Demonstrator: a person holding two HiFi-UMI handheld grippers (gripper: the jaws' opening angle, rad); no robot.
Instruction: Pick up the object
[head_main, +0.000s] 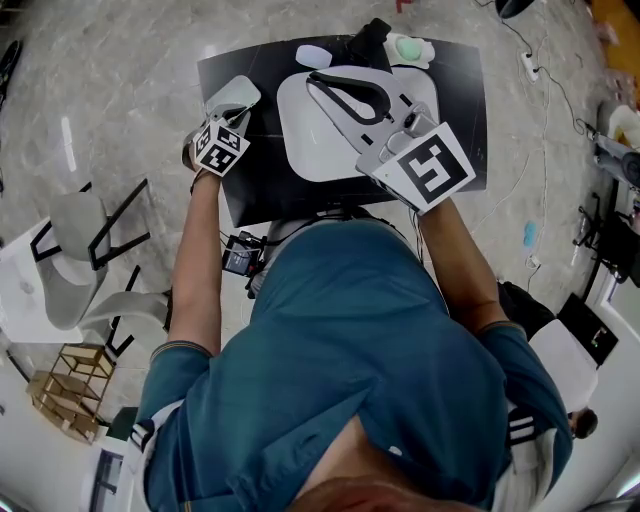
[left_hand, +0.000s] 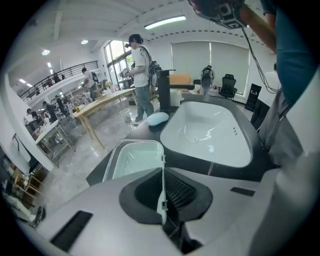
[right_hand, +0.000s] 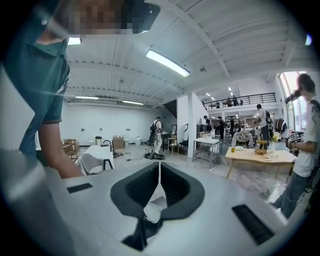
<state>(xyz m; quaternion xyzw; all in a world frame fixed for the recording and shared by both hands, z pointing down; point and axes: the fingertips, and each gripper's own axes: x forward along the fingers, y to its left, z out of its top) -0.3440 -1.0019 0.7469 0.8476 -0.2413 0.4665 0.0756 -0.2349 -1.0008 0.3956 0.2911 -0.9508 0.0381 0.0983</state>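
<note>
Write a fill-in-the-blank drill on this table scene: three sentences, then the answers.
1. The left tool is ____ on the thin wall of the clear plastic box.
2. The right tool has its jaws together and holds ____.
3. The white basin sits on a table coloured ____.
Missing words: shut; nothing; black.

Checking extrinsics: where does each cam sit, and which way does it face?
Head view: on head, steeply down at table; shows torso, arms, left gripper, right gripper.
Left gripper view: along jaws shut on box rim, basin beyond; shirt at right.
Right gripper view: along shut jaws into room; arm at left.
Shared: head and left views show box, basin.
</note>
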